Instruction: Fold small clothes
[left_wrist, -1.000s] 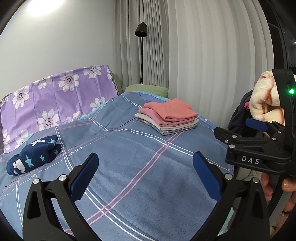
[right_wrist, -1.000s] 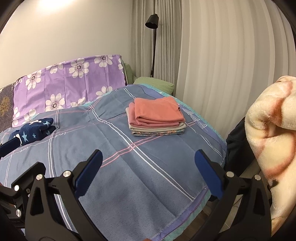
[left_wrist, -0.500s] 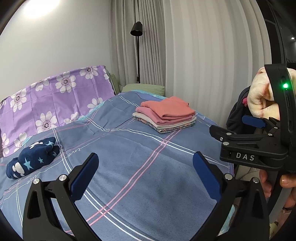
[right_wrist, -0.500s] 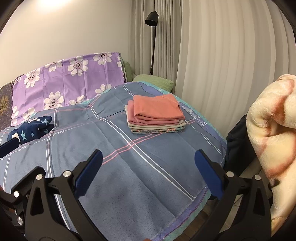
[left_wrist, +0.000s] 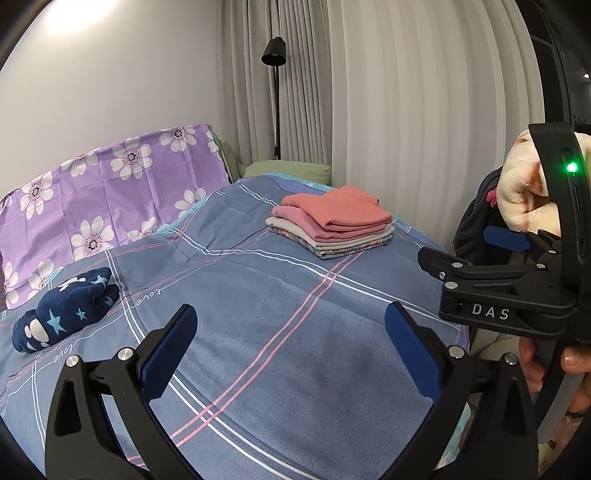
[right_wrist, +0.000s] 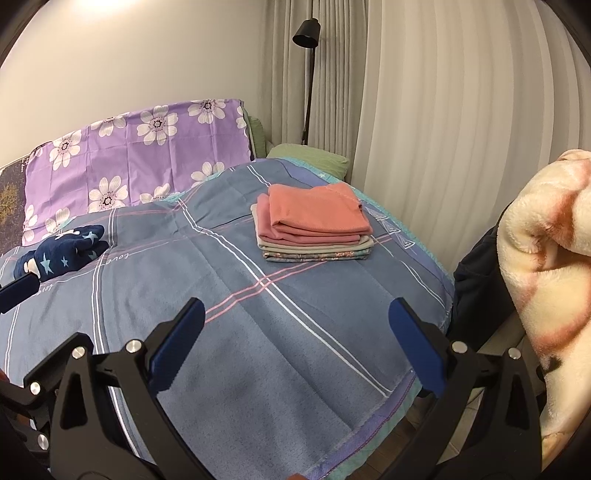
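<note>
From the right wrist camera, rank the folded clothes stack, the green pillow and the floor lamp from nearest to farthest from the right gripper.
1. Folded clothes stack: on the bed cover, straight ahead of the right gripper, whose jaws are open.
2. Green pillow: at the bed's far end, behind the stack.
3. Floor lamp: by the curtain, beyond the pillow.

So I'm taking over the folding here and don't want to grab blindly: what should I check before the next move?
1. Left gripper open and empty: ok.
2. Right gripper open and empty: ok.
3. Folded stack neat, edges aligned, nothing sliding: ok.
4. Next item to fold: the navy star garment lies bunched on the bedspread, apart from the stack: ok.
5. Flat bedspread free in front of both grippers: ok.
6. More unfolded clothes out of view: cannot tell.
</note>
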